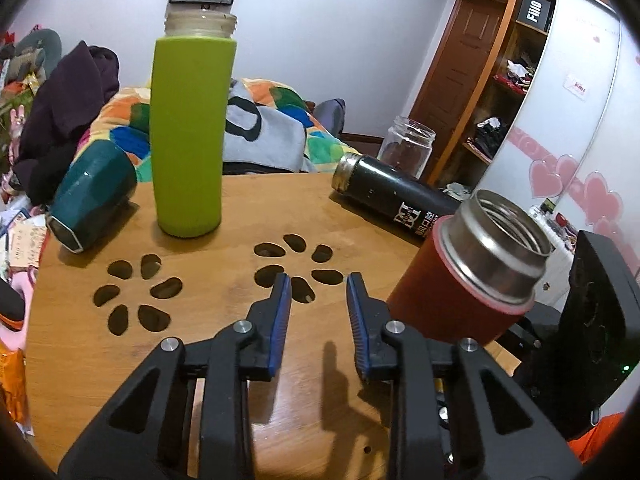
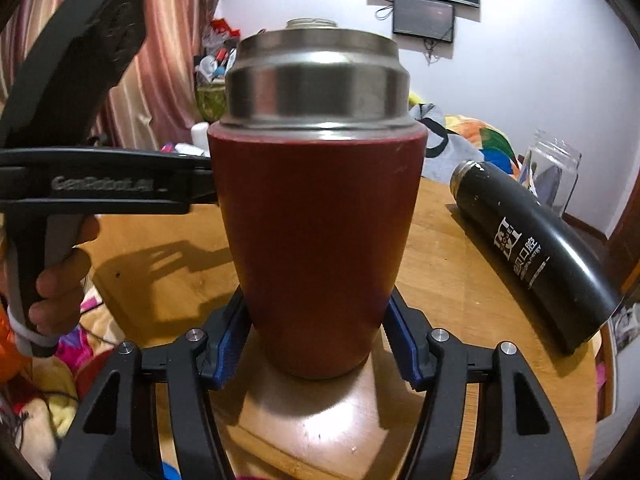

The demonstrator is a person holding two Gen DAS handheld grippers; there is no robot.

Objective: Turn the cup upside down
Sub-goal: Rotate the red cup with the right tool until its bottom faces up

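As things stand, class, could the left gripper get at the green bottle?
Probably yes. The left gripper is open and empty, and only bare table lies between it and the upright green bottle. The teal cup lies off to the side.

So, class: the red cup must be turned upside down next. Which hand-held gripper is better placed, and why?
The right hand-held gripper: its fingers already clamp the red cup mouth-up. The left hand-held gripper is open, holding nothing, over the table.

"Fiiio" marks a black box (image 1: 536, 11) on the shelf; "GenRobot.AI" marks the left claw (image 2: 108, 184).
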